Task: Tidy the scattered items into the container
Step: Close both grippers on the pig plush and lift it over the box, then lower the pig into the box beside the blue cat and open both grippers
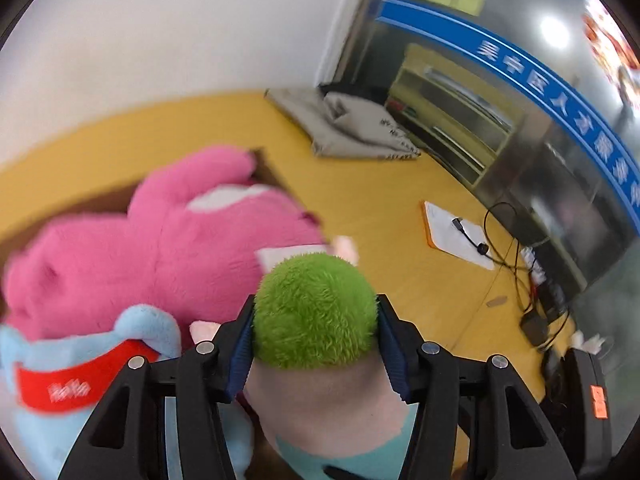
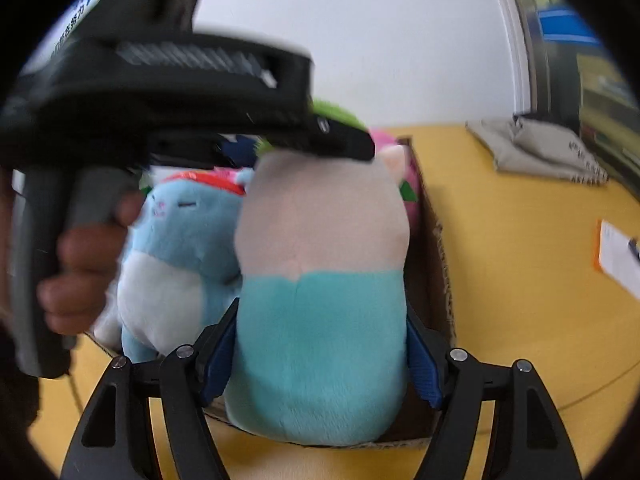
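Step in hand: green-haired plush [image 2: 320,300] carried over cardboard box [image 2: 440,280], left gripper [image 1: 315,332] clamped on green head, right gripper [image 2: 320,360] clamped on teal body. Next move likely: lower, release both. Pink plush [image 1: 160,248] at 10 o'clock and blue plush [image 2: 180,248] at 9 crowd box. Grey cushions [image 1: 352,124], cables [image 1: 516,264] well clear.

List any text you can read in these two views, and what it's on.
Blue sign: white Chinese characters, about "吴中区人才服务"; blurred, and the end runs out of view.
Red band on the blue plush: small white lettering, too blurred to read.
Orange sticker: unreadable.
Grey cloth: dark marks, unreadable.
Right view, top left: Chinese print, blurred.
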Available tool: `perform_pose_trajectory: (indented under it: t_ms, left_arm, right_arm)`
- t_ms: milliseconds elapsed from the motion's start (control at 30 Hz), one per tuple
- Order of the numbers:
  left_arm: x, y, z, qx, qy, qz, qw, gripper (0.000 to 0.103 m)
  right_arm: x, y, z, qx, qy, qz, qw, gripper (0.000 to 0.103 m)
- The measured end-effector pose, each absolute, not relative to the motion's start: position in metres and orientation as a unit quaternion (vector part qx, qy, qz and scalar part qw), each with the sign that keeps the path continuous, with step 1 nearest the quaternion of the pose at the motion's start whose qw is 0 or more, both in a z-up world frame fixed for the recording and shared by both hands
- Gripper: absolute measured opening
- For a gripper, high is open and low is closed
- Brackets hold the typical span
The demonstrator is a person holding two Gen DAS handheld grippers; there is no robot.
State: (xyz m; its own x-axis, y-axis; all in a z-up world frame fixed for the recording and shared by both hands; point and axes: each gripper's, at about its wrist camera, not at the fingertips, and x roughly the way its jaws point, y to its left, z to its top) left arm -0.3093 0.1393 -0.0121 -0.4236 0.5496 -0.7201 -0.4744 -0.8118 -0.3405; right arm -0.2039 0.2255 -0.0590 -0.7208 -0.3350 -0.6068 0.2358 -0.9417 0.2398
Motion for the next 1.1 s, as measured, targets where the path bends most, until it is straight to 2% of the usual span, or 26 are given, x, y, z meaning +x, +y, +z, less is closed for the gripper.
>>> perform_pose_trajectory:
  t_ms: [167, 300, 333, 400, 467, 633, 700, 767, 833, 933, 1000, 1067, 1100]
  left_arm:
    - [-0.313, 0.147, -0.027, -0.453, -0.02, 0.835, 0.312, 0.061]
    - [-0.316, 0.157, -0.036, -0.462, -0.016, 0.833, 0.305, 0.062]
    - [-0.318, 0.158, -0.039, -0.464, -0.018, 0.832, 0.305, 0.063]
    - [-0.322, 0.161, -0.044, -0.469, -0.02, 0.829, 0.303, 0.065]
    - [-0.324, 0.166, -0.046, -0.478, -0.018, 0.827, 0.296, 0.067]
    - [-0.312, 0.159, -0.029, -0.46, -0.031, 0.84, 0.287, 0.066]
    - [-0.297, 0.151, -0.01, -0.426, -0.036, 0.857, 0.289, 0.066]
    - [-0.287, 0.146, 0.002, -0.411, -0.027, 0.867, 0.281, 0.072]
    - [-0.293, 0.153, -0.011, -0.442, 0.0, 0.861, 0.251, 0.074]
    - [-0.299, 0.166, -0.033, -0.455, 0.025, 0.858, 0.239, 0.081]
    - [-0.299, 0.164, -0.026, -0.458, 0.006, 0.859, 0.229, 0.081]
    - [-0.289, 0.16, -0.01, -0.449, -0.002, 0.866, 0.218, 0.08]
    - [-0.28, 0.158, -0.002, -0.441, -0.001, 0.87, 0.219, 0.08]
  right_arm:
    - [-0.204, 0.224, -0.049, 0.385, -0.042, -0.908, 0.158, 0.077]
    - [-0.181, 0.233, -0.019, 0.343, -0.02, -0.927, 0.147, 0.077]
    - [-0.178, 0.236, -0.012, 0.332, -0.022, -0.931, 0.147, 0.075]
    - [-0.18, 0.241, -0.008, 0.326, -0.032, -0.934, 0.144, 0.064]
    - [-0.197, 0.237, -0.029, 0.366, -0.018, -0.921, 0.13, 0.037]
    - [-0.199, 0.238, -0.047, 0.374, -0.047, -0.917, 0.131, 0.037]
    - [-0.197, 0.235, -0.047, 0.371, -0.026, -0.92, 0.128, 0.037]
    - [-0.198, 0.237, -0.05, 0.368, -0.03, -0.921, 0.125, 0.037]
    - [-0.198, 0.239, -0.05, 0.368, -0.042, -0.921, 0.121, 0.037]
    - [-0.198, 0.243, -0.052, 0.368, -0.05, -0.922, 0.108, 0.04]
    - [-0.19, 0.252, -0.044, 0.367, -0.071, -0.923, 0.088, 0.051]
    - [-0.178, 0.257, -0.033, 0.363, -0.08, -0.926, 0.072, 0.082]
    - [-0.169, 0.261, -0.026, 0.355, -0.085, -0.929, 0.062, 0.082]
